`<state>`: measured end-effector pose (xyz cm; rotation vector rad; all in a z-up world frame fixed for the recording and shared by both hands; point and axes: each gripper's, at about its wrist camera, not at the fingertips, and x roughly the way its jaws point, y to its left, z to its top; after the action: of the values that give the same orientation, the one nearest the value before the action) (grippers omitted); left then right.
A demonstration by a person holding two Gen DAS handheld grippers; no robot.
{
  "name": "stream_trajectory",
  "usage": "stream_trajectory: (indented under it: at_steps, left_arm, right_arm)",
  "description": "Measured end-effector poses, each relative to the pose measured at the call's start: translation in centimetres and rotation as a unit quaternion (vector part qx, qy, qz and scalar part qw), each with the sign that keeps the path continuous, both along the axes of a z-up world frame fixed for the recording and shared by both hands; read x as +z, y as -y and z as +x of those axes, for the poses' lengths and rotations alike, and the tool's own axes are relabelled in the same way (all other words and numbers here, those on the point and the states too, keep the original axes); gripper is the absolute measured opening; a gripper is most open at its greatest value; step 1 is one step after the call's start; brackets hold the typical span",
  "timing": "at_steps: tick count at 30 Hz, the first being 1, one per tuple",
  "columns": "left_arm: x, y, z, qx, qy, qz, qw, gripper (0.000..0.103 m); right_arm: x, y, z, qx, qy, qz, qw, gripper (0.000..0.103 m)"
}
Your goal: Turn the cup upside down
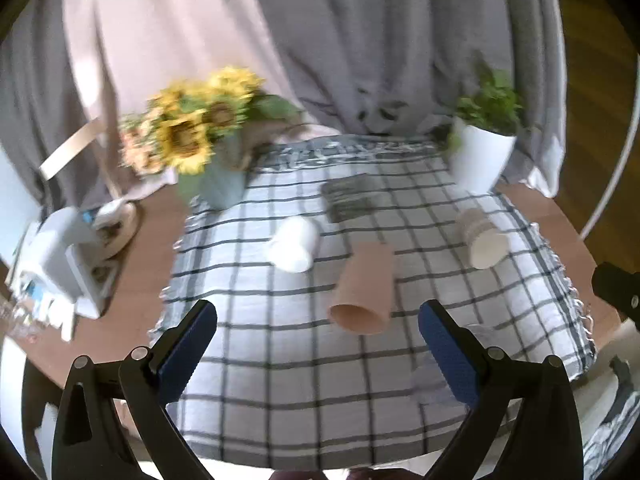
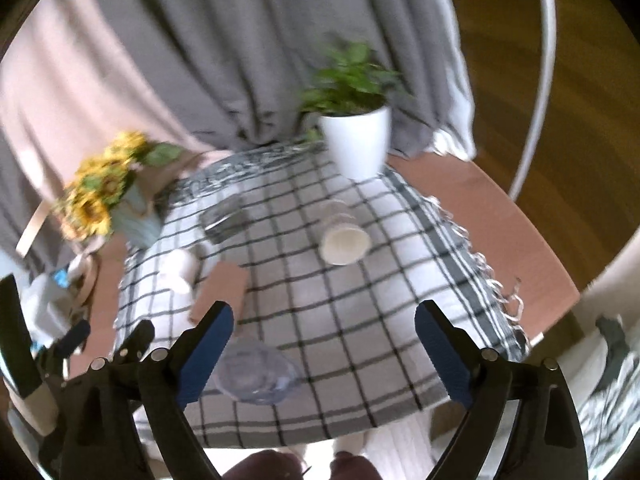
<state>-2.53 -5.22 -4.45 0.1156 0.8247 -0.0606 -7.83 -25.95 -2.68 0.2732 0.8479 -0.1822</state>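
Note:
Several cups stand on a checked cloth (image 1: 280, 360). In the left wrist view a tan paper cup (image 1: 364, 292) is nearest, a white cup (image 1: 294, 244) to its left, a beige sleeved cup (image 1: 482, 238) at the right, and a clear plastic cup (image 1: 444, 364) low beside the right finger. My left gripper (image 1: 318, 316) is open and empty, above the cloth in front of the tan cup. In the right wrist view my right gripper (image 2: 324, 320) is open and empty above the cloth; the beige cup (image 2: 343, 236), tan cup (image 2: 220, 292), white cup (image 2: 180, 270) and clear cup (image 2: 256, 372) show there.
A sunflower vase (image 1: 200, 140) stands at the back left and a white potted plant (image 1: 484, 148) at the back right. A dark flat object (image 1: 352, 196) lies mid-cloth. White clutter (image 1: 68, 256) sits on the wooden table at left. Grey curtains hang behind.

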Motion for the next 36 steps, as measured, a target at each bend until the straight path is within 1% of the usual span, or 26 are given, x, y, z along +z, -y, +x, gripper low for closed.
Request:
stream_trajectory:
  at_steps: [4,8,10,14,15,19,30,36]
  left_arm:
    - [0.4,-1.8,-0.9,0.027,0.001,0.000,0.9996,0.103]
    - [1.0,-2.8,-1.9,0.045,0.008,0.002,0.9990,0.103]
    - [1.4,-3.2,-2.4,0.048,0.020,0.005,0.9986,0.103]
    - [1.9,-3.6,-3.0,0.055,0.034,0.014,0.9978,0.103]
    - [2.0,-3.7,-3.0,0.057,0.034,0.013,0.9977,0.103]
    - [2.3,-4.1,-3.3,0.063,0.042,0.013,0.9970,0.103]
    - [2.8,-3.6,-3.1,0.050,0.044,0.023,0.9975,0.103]
    - [2.9,-3.5,-2.8,0.052,0.047,0.024,0.9973,0.103]
  right_arm:
    - [0.0,-2.5,0.3,0.047,0.004,-0.003,0.999,0.094]
    - [0.2,-4.1,0.1,0.068,0.008,-0.011,0.998,0.094]
    - [0.5,-4.7,-0.3,0.073,0.020,-0.021,0.997,0.097]
    - [1.6,-5.9,-1.1,0.078,0.049,-0.050,0.994,0.100]
    - [1.8,-6.1,-1.3,0.078,0.054,-0.054,0.994,0.102]
    - [2.5,-7.2,-1.7,0.090,0.072,-0.064,0.991,0.102]
    - [2.3,-7.7,-1.6,0.097,0.072,-0.065,0.991,0.102]
    - [2.2,-7.7,-1.6,0.098,0.072,-0.064,0.991,0.102]
